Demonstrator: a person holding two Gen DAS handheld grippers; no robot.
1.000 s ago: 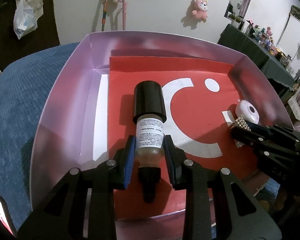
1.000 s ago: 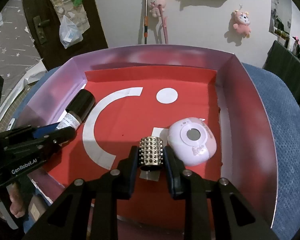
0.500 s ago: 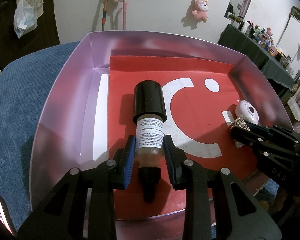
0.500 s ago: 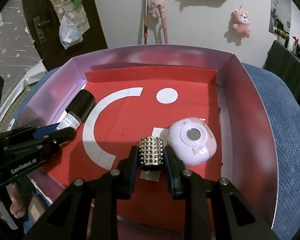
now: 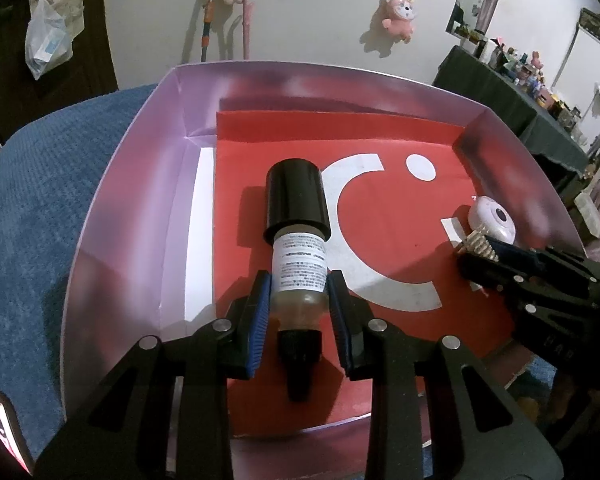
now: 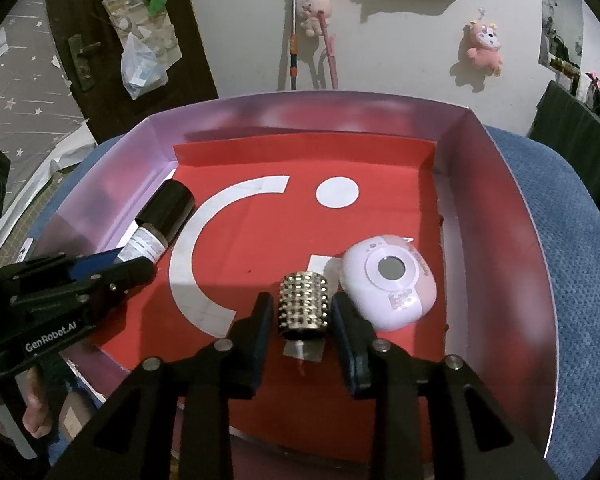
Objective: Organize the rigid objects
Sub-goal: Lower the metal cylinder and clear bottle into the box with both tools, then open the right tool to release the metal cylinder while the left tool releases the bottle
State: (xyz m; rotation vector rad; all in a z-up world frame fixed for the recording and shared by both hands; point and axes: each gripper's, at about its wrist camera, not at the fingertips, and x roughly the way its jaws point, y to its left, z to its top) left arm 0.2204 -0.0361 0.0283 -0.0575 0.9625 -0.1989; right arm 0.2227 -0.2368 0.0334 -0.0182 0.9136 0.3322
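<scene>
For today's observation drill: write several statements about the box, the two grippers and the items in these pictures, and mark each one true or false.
1. The left gripper grips a bottle with a black cap. True.
2. The studded cylinder sits between the right gripper fingers. True.
3. The white round gadget lies outside the box. False: it lies inside, beside the studded cylinder.
4. The box floor is green. False: it is red with white shapes.

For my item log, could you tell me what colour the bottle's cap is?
Black. The bottle's cap shows best in the left wrist view.
</scene>
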